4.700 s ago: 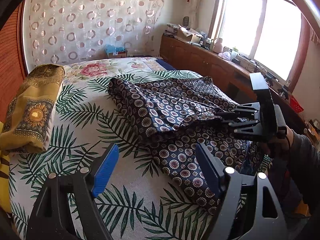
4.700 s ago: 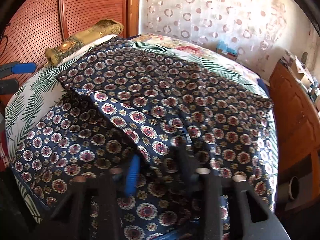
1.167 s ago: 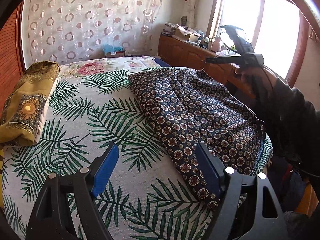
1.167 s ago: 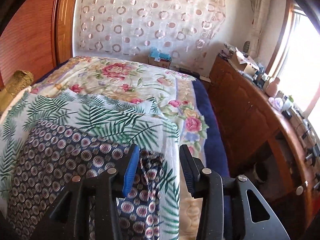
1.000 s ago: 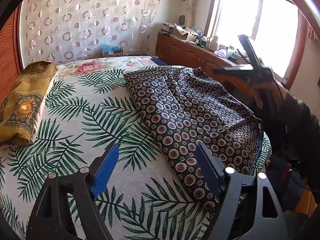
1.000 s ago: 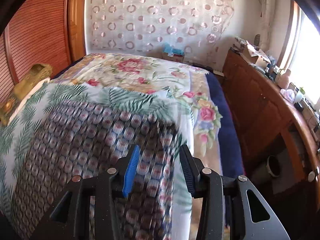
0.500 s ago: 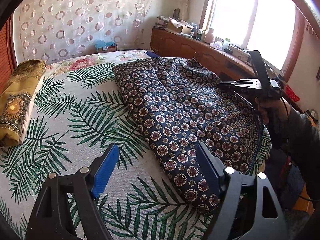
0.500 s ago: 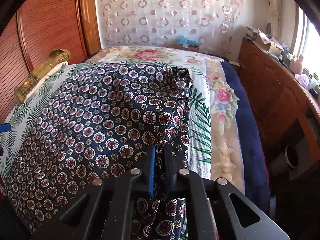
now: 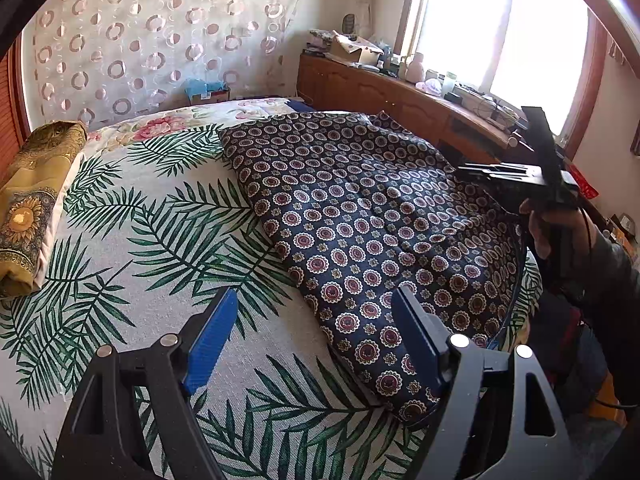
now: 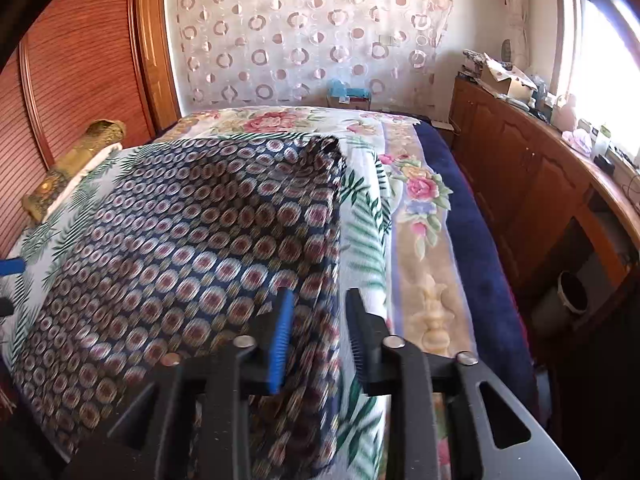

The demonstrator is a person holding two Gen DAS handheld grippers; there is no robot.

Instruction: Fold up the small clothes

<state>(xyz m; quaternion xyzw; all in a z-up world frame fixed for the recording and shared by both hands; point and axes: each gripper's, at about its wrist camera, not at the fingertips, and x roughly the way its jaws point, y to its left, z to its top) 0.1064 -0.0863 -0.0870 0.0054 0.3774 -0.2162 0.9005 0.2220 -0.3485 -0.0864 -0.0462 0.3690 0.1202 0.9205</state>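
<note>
Right gripper (image 10: 316, 332) jaws reopened off garment (image 9: 360, 216), left gripper (image 9: 316, 336) jaws apart, only right view blurred.

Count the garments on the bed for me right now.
1: the navy patterned garment lies folded on the window side of the bed. More may be hidden out of frame.

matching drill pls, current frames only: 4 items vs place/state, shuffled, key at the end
Items:
1. patterned garment
2. yellow sunflower pillow
3. left gripper
4. cardboard box

Places/states:
A. on the wooden cabinet by the window
B. open, nothing between its pads
C. at the bed's left edge in the left wrist view
D. spread on the palm-leaf cover

Pairs: 1-D, 2-C, 3-B, 4-A
</note>
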